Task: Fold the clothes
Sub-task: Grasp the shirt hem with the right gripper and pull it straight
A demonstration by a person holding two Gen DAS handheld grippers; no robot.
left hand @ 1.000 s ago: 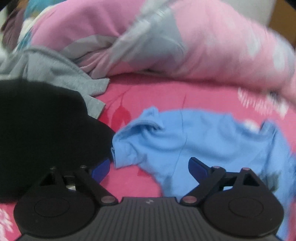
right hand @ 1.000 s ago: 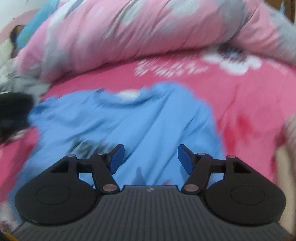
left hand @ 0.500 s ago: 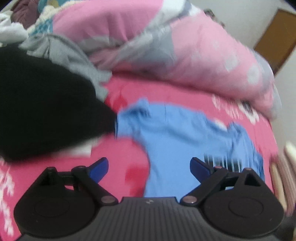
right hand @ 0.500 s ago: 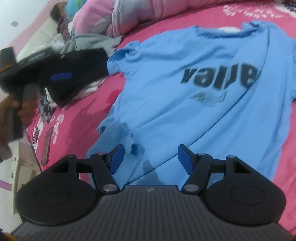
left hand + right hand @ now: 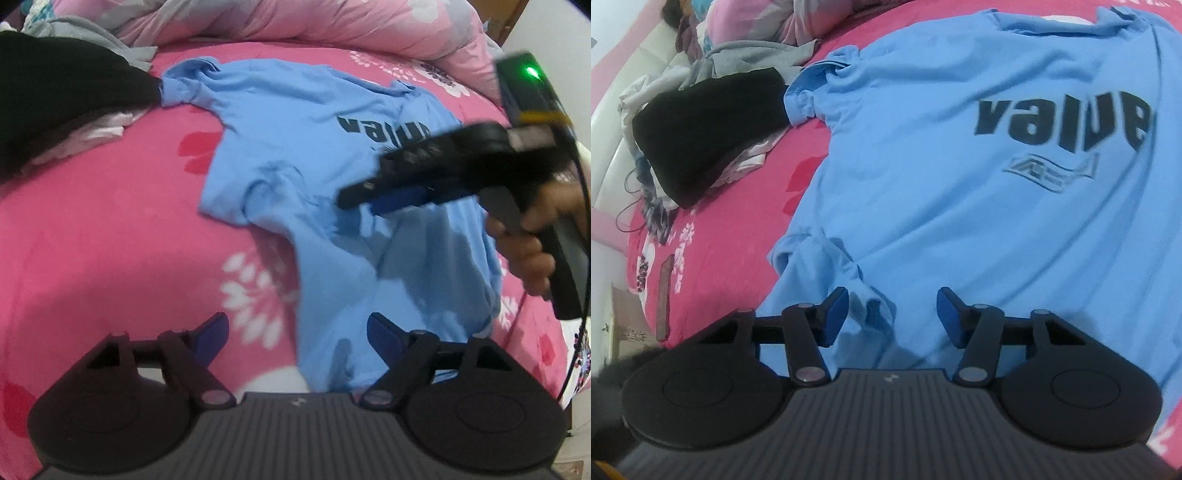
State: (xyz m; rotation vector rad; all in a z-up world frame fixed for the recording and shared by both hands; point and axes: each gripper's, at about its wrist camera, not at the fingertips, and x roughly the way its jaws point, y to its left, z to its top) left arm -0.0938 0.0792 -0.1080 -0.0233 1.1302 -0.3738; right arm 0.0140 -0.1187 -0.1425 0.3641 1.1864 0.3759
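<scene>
The blue shirt [image 5: 960,192] lies flat mid-bed, so the pink bed [image 5: 110,258] beside its hem and lower sleeve is bare and open to pass. A black garment [image 5: 709,140] touches the shirt's far sleeve and blocks that side; a grey garment [image 5: 757,59] is piled behind it. A rolled quilt [image 5: 295,22] walls off the bed's far edge. In the left view the right hand-held gripper [image 5: 373,199] and hand [image 5: 532,251] crowd the space over the shirt's lower half.
</scene>
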